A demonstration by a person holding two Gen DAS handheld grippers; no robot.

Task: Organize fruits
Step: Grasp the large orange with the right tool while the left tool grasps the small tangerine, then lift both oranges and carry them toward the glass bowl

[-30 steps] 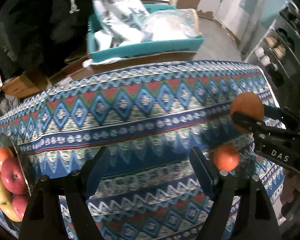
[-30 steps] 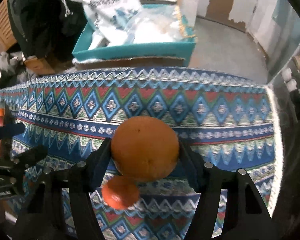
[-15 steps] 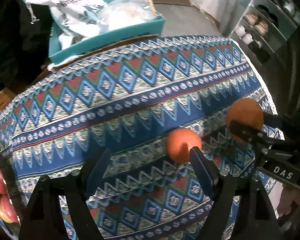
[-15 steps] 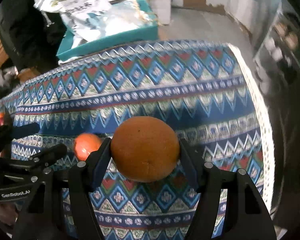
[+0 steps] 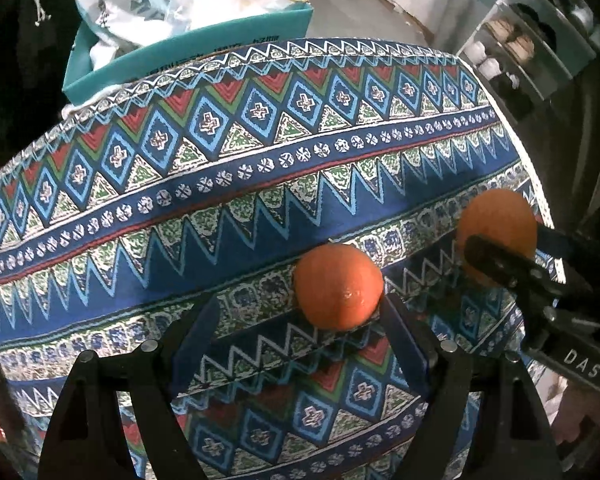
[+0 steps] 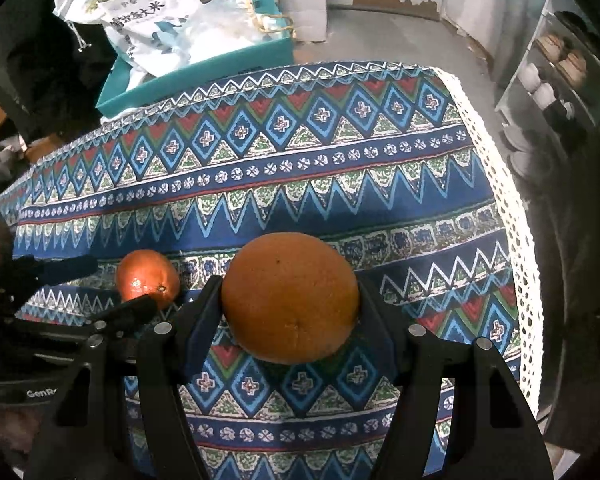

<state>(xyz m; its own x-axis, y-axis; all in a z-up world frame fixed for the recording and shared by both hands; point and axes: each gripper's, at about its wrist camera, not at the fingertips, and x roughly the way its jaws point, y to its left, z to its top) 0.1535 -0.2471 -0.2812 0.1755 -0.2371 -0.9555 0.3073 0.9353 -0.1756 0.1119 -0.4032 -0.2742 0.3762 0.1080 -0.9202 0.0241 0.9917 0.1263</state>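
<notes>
Your right tool [image 6: 290, 312] grips the large orange [image 6: 290, 298] above the patterned tabletop [image 6: 260, 184]. Your left tool [image 5: 300, 320] is open; the small orange [image 5: 338, 286] lies on the cloth, against its right finger [image 5: 396, 320].

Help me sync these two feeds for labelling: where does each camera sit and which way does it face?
Left wrist: on the left gripper, looking steeply down at the patterned tablecloth and small orange; its open fingers show.
Right wrist: on the right gripper, facing down likewise; its fingers clamp the large orange.
Shared: both oranges, the cloth, the teal box, and each other's gripper.
</notes>
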